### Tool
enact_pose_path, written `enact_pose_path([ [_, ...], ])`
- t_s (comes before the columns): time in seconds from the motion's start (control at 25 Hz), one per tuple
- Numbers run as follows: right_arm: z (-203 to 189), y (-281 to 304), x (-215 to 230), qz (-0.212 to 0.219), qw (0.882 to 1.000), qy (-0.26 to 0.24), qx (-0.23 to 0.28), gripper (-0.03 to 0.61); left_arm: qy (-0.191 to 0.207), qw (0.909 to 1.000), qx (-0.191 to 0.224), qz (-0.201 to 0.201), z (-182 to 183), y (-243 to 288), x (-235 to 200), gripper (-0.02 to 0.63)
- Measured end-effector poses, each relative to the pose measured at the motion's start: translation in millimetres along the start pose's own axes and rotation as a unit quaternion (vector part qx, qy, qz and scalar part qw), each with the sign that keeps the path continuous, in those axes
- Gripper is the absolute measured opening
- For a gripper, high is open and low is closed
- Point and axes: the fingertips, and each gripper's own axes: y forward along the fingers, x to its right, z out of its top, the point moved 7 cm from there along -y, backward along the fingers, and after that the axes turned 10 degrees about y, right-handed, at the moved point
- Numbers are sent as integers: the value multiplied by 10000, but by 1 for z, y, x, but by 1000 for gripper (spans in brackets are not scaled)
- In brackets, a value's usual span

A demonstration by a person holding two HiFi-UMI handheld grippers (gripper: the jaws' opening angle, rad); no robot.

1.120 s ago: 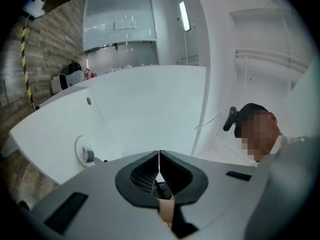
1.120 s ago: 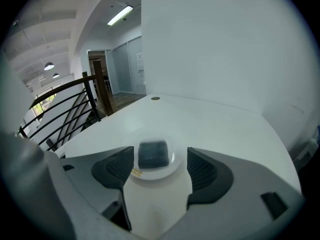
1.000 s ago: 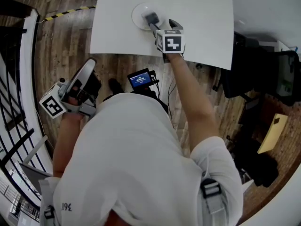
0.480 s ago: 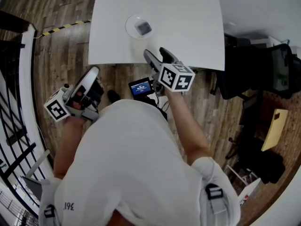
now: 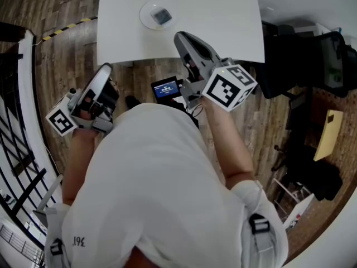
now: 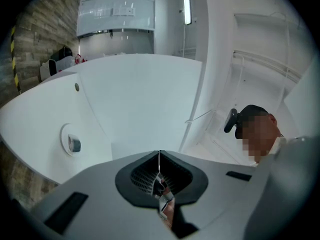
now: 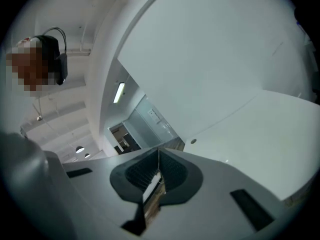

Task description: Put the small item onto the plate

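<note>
Head view: small item on plate, far from right hand-held gripper closing empty.

Person wearing white short-sleeved T-shirt, small dark print showing near hem; grey-buckled straps crossing shoulders; black head camera sitting on head. Left gripper and right gripper showing grey shells, each carrying white cube with black square markers; right gripper jaws closing, nothing between
</note>
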Motion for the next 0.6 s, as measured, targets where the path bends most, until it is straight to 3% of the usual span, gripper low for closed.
enact_pose_path([
  [0.36,39,-18,-46,881,9932,539,534,2,-16,9999,-98,-56,-2,1,2,7],
  [0.6,59,-26,-69,1238,9884,436,760,2,6,9999,-117,-59,-2,2,3,7],
])
